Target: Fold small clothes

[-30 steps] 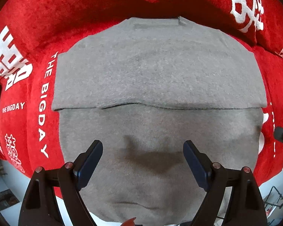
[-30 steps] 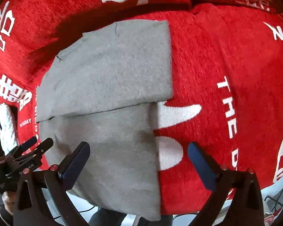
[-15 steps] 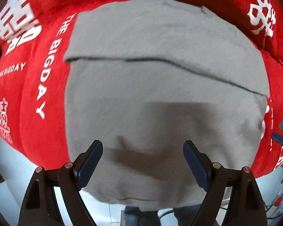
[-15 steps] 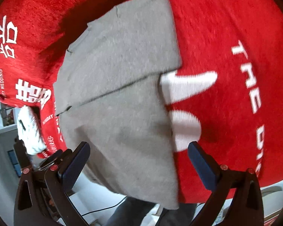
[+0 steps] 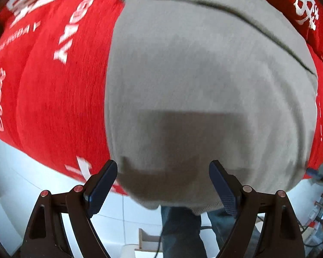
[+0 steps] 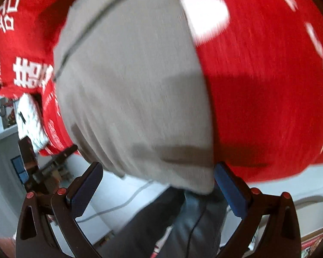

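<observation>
Both jaws apart: left gripper (image 5: 163, 179), right gripper (image 6: 158, 180) straddle grey garment (image 5: 204, 86) near hem overhanging red cloth (image 5: 53, 107) edge.

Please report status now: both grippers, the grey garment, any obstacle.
Left gripper open, right gripper open, both at near hem. Grey garment part-folded on red cloth, not gripped. No obstacle seen.

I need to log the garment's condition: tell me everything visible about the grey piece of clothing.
The grey garment looks like soft, plain knit, lying flat on the red printed cloth. Its far part is folded over, leaving a dark fold line across it. The near hem hangs past the cloth's edge. Nothing grips it.
</observation>
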